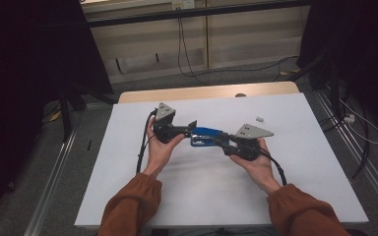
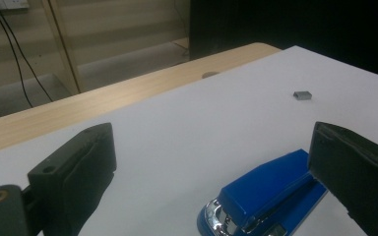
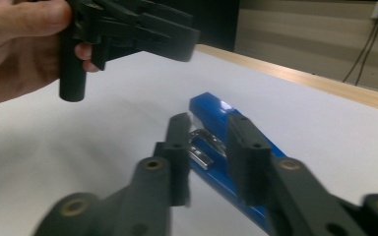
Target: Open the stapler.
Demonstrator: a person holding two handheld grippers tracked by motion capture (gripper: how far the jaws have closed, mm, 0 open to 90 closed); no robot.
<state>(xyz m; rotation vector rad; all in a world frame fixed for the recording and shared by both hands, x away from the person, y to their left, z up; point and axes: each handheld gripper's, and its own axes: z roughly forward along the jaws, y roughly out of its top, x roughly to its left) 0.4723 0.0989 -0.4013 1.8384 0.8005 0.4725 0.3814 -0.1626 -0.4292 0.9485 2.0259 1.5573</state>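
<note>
Around my work the white table top (image 1: 202,196) is nearly bare: a small grey block (image 1: 260,118) lies on it well apart from my hands, toward the far right, and beyond the white surface runs a light wooden table edge (image 1: 206,92) with black cables (image 1: 182,44) hanging down the wall behind. Nothing stands between my grippers and the blue metal stapler (image 1: 205,136), which lies flat on the white top between my two hands. My right gripper (image 3: 207,160) comes at it from the right, its jaws narrowed and straddling the rear half of the stapler; whether the pads already press on its sides I cannot tell, since the picture is blurred there. My left gripper (image 2: 211,167) sits at the stapler's other end with its jaws spread wide, one jaw well off to the side over bare table, the other just at the stapler's flank. From above I see both my hands, my rust-coloured sleeves (image 1: 133,201) and the grey plates on the grippers, but the stapler is half hidden by them. The left gripper view gives the stapler's chrome nose and the grey block clearly. The right gripper view shows my left hand (image 3: 15,49) gripping its tool above the table, just past the stapler's nose.
</note>
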